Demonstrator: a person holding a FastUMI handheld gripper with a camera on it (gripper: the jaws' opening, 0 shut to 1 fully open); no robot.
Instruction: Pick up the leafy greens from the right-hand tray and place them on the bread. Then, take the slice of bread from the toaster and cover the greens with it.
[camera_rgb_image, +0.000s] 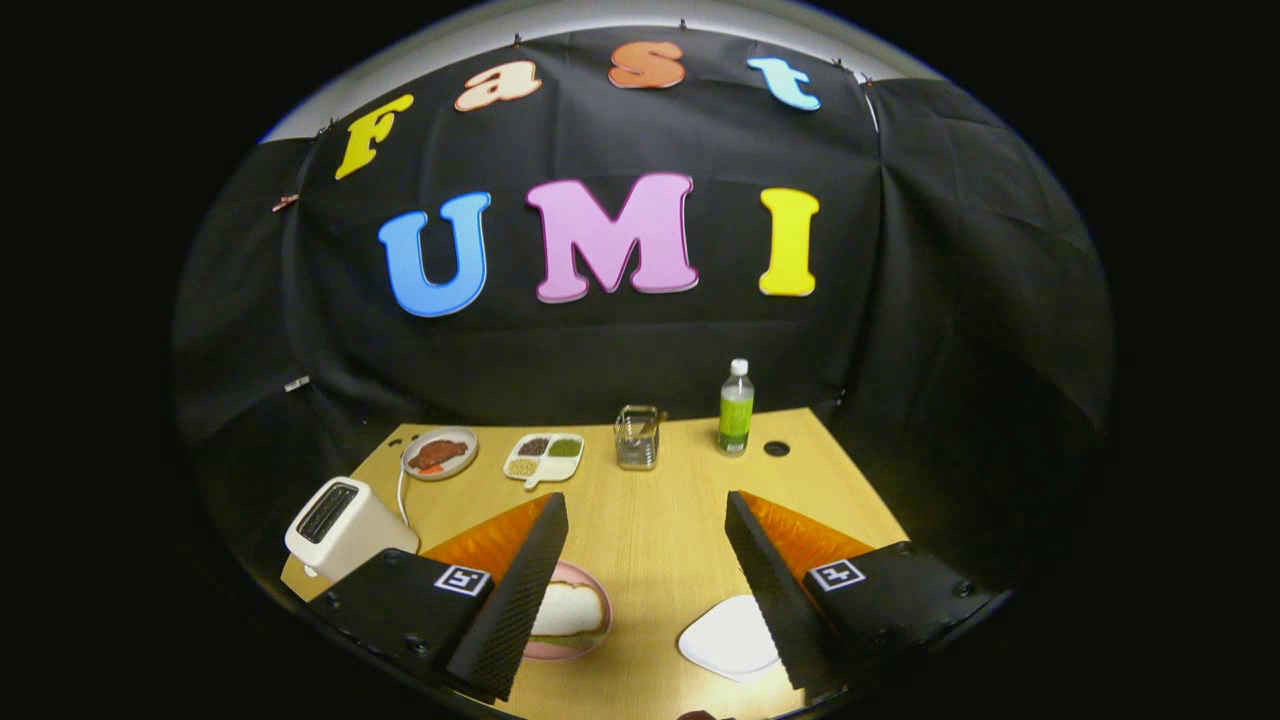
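Jaws stand wide open w/ nothing between them — the gripper (645, 520) hangs above the near part of the tabletop (650, 540), looking toward the far wall.

Where things sit:
- Pink plate (590, 640) just beside the left finger, near side — a slice of bread (570, 608) lies on it. There seems to be a thin green edge under the bread's near rim, but the finger hides part of the plate, so can't tell for sure whether greens are already there.
- White tray (728, 638) near the right finger, partly hidden by it — the part that shows looks bare; no greens visible on it.
- Toaster (345, 525) at the left, beyond the left finger; its slot looks dark and I can't tell if a slice is inside.
- Far side: a round dish w/ meat (439, 453), a divided dish (545, 458), a clear holder (637, 437), a green bottle (736, 408).

Judgement: w/ the right tray looking empty and the jaws free, the greens step is prob. either done or about to start — can't settle which from here. If greens are on the bread, next move is to swing left to the toaster, drop the open jaws over the slot & close on the slice's top edge. If not, the greens must first be found on the right tray — dip low, pinch lightly.
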